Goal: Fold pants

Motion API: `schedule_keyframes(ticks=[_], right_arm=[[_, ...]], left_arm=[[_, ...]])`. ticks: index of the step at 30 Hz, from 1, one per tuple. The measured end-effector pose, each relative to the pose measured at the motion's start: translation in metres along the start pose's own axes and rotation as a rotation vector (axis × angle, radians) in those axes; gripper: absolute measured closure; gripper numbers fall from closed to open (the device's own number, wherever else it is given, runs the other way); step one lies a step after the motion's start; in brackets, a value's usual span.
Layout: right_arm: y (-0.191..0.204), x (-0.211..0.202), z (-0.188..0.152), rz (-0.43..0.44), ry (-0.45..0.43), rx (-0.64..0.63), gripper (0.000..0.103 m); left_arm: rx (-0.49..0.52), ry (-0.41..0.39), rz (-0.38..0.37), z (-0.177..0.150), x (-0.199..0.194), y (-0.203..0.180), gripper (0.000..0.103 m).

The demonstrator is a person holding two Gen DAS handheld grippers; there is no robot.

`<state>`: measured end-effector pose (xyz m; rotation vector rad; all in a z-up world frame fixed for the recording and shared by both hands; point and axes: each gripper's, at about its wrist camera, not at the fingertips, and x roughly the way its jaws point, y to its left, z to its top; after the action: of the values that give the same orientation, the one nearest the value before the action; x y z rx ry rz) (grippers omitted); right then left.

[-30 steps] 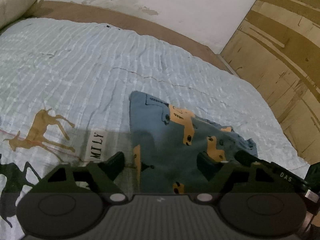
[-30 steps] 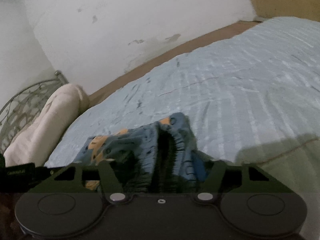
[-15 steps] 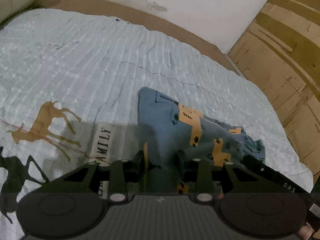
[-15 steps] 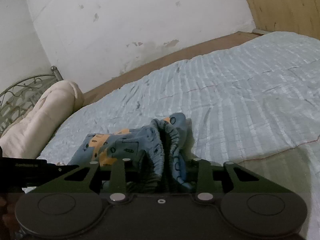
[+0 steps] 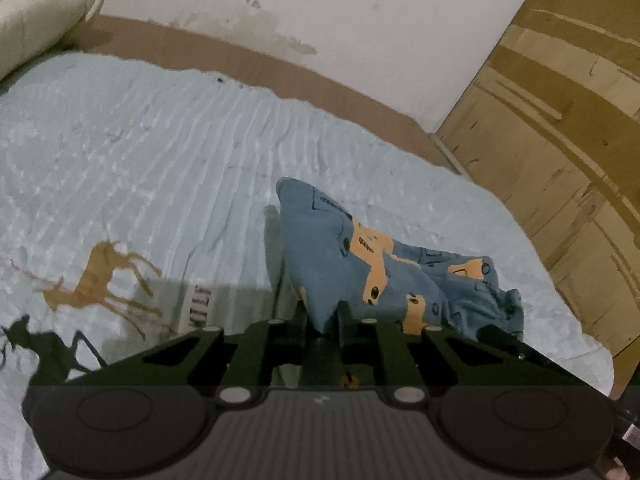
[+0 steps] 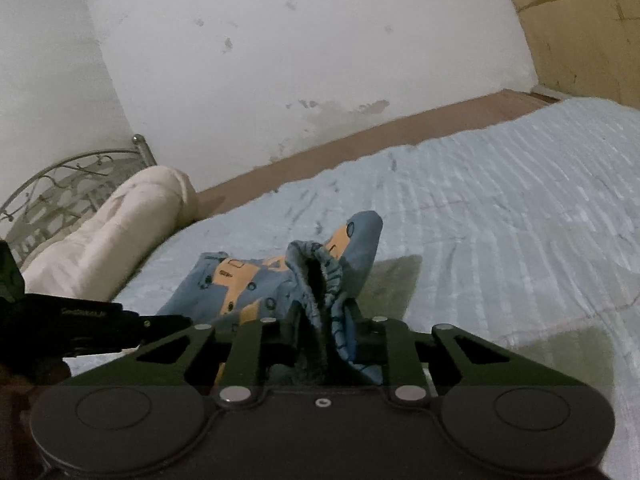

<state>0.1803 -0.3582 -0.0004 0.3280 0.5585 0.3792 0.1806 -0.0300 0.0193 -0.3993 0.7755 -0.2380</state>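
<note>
Small blue pants [image 5: 360, 264] with orange car prints hang bunched between my two grippers, lifted partly off the pale blue bedspread [image 5: 160, 168]. My left gripper [image 5: 322, 320] is shut on a leg-end fold of the pants. My right gripper [image 6: 326, 320] is shut on the gathered elastic waistband [image 6: 316, 272] of the pants [image 6: 240, 280]. The other gripper's black body shows at each view's edge: the left gripper [image 6: 80, 320] in the right wrist view.
A rolled cream blanket [image 6: 108, 232] lies by the metal headboard [image 6: 60, 176]. A white wall [image 6: 300, 60] runs behind the bed, a wooden wardrobe [image 5: 560, 140] stands at its end. Deer prints [image 5: 100, 276] mark the bedspread.
Both grippers closed from open onto the pants, then rose, lifting the cloth off the bedspread and bunching it between them.
</note>
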Motion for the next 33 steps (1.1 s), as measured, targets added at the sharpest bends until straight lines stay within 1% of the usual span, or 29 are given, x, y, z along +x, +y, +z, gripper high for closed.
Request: schedule_keyframes(ticks=[2,4,7,10,12,17,21,25,29,33], right_arm=[[0.006,-0.003,0.006,0.011,-0.018,-0.014,0.083],[0.011,-0.002,0.013,0.031,-0.030,-0.023,0.083],[0.021,0.008,0.023,0.059,-0.042,-0.037,0.084],[0.034,0.026,0.030,0.083,-0.054,-0.035,0.084],[0.042,0.041,0.034,0.097,-0.057,-0.020,0.084],[0.061,0.081,0.038,0.111,-0.042,0.002,0.084],[0.068,0.107,0.040,0.104,-0.026,0.006,0.084],[0.072,0.124,0.039,0.087,0.000,-0.006,0.084],[0.075,0.128,0.035,0.056,0.021,-0.014,0.083],[0.072,0.129,0.032,0.015,0.031,-0.013,0.083]], left_arm=[[0.021,-0.023,0.004,0.006,-0.006,-0.003,0.090],[0.051,-0.055,0.027,0.014,-0.012,-0.004,0.090],[0.051,-0.088,0.049,0.029,-0.019,0.003,0.090],[0.048,-0.126,0.092,0.045,-0.020,0.013,0.090],[0.028,-0.147,0.121,0.054,-0.019,0.023,0.090],[-0.015,-0.188,0.184,0.063,-0.013,0.046,0.090],[-0.049,-0.190,0.213,0.062,-0.007,0.062,0.090],[-0.069,-0.169,0.222,0.060,0.000,0.076,0.089],[-0.077,-0.147,0.226,0.057,0.004,0.082,0.089],[-0.082,-0.143,0.230,0.057,0.006,0.082,0.088]])
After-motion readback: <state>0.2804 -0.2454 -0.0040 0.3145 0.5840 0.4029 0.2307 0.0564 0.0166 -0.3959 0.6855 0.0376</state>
